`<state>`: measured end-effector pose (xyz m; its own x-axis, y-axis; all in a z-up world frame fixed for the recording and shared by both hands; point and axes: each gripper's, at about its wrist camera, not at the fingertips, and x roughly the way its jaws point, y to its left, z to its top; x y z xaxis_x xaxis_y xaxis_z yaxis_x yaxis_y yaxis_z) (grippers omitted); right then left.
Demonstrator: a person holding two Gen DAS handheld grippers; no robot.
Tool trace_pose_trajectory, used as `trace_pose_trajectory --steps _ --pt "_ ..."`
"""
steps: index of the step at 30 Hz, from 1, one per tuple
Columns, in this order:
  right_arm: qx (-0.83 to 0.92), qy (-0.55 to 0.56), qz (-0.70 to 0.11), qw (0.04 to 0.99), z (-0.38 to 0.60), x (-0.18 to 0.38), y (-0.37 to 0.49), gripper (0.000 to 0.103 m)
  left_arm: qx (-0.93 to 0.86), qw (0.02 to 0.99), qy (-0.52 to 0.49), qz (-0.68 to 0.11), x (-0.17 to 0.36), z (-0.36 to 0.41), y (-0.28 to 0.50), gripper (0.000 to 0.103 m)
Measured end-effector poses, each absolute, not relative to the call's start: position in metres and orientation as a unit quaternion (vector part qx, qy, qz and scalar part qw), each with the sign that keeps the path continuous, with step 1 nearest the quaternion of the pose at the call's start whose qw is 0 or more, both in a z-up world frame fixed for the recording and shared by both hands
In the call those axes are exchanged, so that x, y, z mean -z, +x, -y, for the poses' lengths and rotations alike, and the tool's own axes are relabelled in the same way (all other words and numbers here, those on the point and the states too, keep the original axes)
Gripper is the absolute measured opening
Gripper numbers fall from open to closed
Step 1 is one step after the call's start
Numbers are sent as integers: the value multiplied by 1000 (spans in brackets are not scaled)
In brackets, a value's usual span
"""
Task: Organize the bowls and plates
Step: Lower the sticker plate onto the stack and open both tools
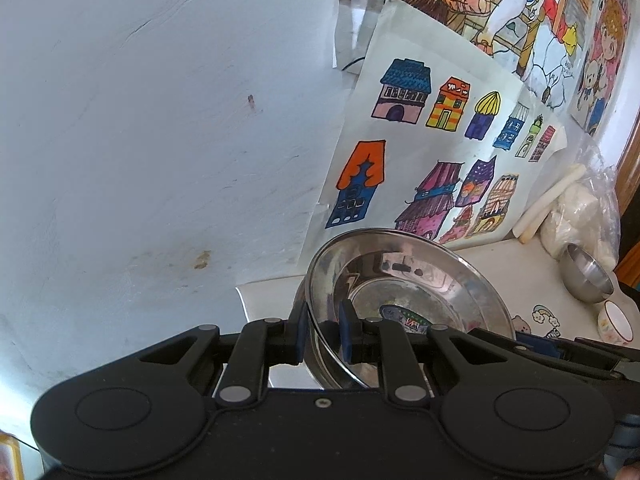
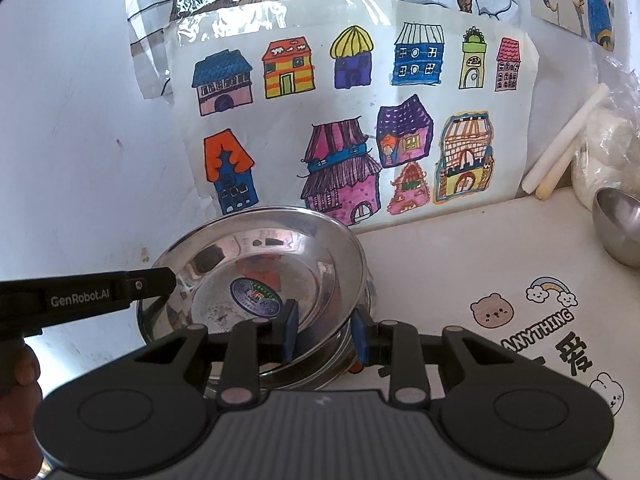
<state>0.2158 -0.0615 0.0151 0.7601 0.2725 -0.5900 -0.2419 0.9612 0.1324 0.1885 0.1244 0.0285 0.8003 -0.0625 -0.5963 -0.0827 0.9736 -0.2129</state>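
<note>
both grippers on steel plate stack
left gripper and right gripper each clamp the top steel plate rim, opposite sides, over the white tabletop.

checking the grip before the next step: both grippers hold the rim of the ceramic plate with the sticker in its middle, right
Not quite: the plate is shiny stainless steel, not ceramic, as the right wrist view shows. The rest stands: the left gripper and right gripper both clamp its rim, and a round sticker sits in its middle.
</note>
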Motion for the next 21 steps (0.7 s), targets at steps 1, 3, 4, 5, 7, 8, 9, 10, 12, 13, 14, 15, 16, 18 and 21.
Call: trace_pose_trajectory --steps 1,3,4,5,7,8,9,10,12,13,14,15,16,18,21 --pt "-137 24 -319 938 61 -15 216 32 -6 942 -115 -316 -28 -125 189 18" --pt "-138 23 -320 937 60 -13 216 32 -7 941 -113 -318 -27 -125 189 18" --pt "-138 22 -321 937 60 -13 216 32 -8 941 -112 -319 -27 -125 189 18" --pt "-139 21 -322 936 60 -12 217 32 -8 940 -111 -321 -26 -124 190 18" --pt "-138 21 -325 935 59 -11 218 32 -9 939 -109 -325 -25 -124 191 18" --pt "-138 21 -326 935 59 -10 219 32 -9 939 -110 -327 -24 -124 192 18" --pt "-138 21 -328 934 59 -9 219 33 -9 938 -110 -329 -23 -124 193 18" --pt "-138 22 -329 934 59 -8 220 33 -9 937 -110 -331 -23 -123 194 18" --pt "-137 21 -331 933 59 -7 220 33 -8 937 -108 -333 -21 -123 196 18" --pt "-136 21 -332 933 59 -6 220 33 -8 936 -107 -334 -20 -122 197 18" --pt "-135 20 -333 933 59 -5 220 33 -8 936 -106 -336 -20 -122 198 18" --pt "-135 20 -333 933 59 -5 220 33 -8 936 -106 -337 -19 -121 199 18" --pt "-135 19 -333 933 59 -5 220 33 -8 935 -105 -338 -19 -121 200 18" --pt "-134 17 -333 933 59 -6 220 33 -9 935 -103 -338 -18 -119 201 19" --pt "-133 12 -333 934 60 -7 220 34 -8 935 -100 -340 -17 -118 203 19"
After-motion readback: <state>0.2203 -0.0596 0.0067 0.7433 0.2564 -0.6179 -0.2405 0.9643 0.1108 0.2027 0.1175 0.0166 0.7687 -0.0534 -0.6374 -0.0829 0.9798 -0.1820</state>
